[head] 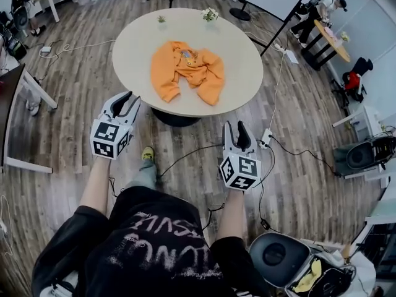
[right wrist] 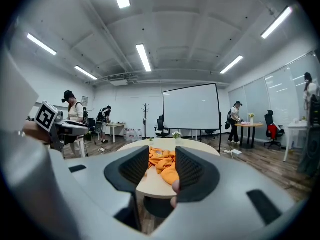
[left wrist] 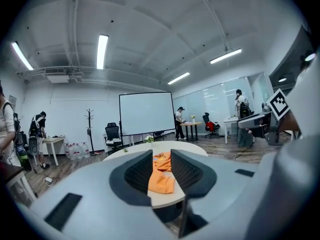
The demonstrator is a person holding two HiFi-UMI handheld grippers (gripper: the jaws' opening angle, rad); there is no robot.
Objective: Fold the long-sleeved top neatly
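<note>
Closest in on the head view you get the person's black printed shirt (head: 154, 246), with both forearms stretched out over the wood floor (head: 74, 166) and a yellow shoe (head: 147, 154) poking out between them. The left claw (head: 127, 99) is held short of the near edge of the counter (head: 241, 73), jaws partway apart with nothing in them. The right claw (head: 236, 130) sits a bit further back from the edge, over the floor, with its jaws spread wider and nothing in them either. Each claw's own view just shows the table and shirt way off through the gap, not touching anything.

Black cables (head: 185, 156) snake across the floor under the hands. Past that is the round pale counter, and the orange long-sleeved top (head: 185, 70) is lying on it around the middle, rumpled and bunched, sleeves flopped toward the near side, well clear of both claws. Two tiny potted plants (head: 210, 14) sit at the counter's far rim.

Way at the back there's a projector screen (left wrist: 146, 113), a coat stand (left wrist: 89, 126), an office chair (left wrist: 113, 134) and a few people standing at side tables.
</note>
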